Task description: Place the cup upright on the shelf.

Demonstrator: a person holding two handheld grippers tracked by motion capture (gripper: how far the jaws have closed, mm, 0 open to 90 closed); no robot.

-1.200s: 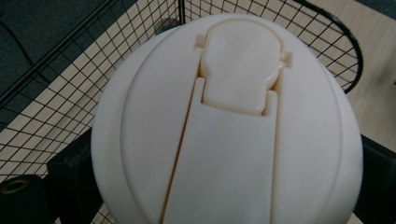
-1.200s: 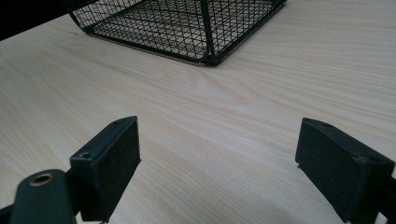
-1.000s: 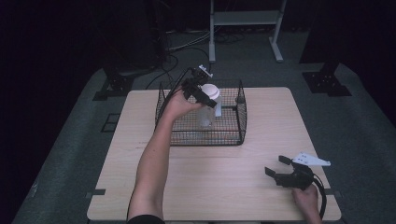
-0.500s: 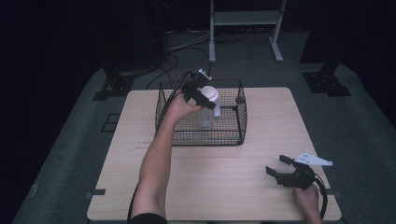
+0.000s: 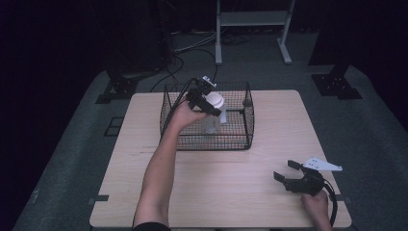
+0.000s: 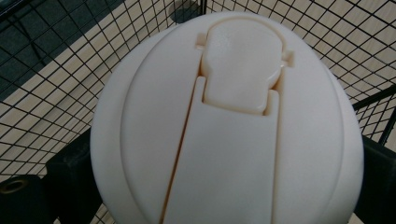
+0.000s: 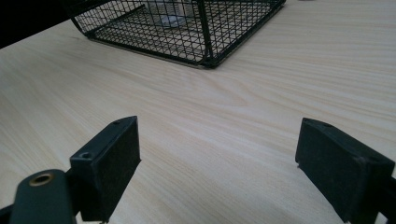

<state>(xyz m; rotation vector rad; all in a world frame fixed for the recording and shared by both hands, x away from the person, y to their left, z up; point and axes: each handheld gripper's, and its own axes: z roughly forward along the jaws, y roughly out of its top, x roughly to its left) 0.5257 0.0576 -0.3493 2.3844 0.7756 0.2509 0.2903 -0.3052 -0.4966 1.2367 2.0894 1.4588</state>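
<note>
Overhead, the left claw (image 5: 208, 102) clamps the white flip-top lid (image 5: 214, 101) of a clear bottle (image 5: 211, 122), holding it inside the black wire basket (image 5: 243, 127) at the far middle of the wooden bench (image 5: 288, 125). Seen from the left gripper view, the lid (image 6: 229, 126) sits between the black jaws, wire mesh beneath it. Whether the bottle's base touches the basket floor is hard to tell from above. At the near right corner, the right claw (image 5: 290, 171) rests low over bare wood, its jaws spread wide with nothing between them, well apart from the basket (image 7: 187, 23).
</note>
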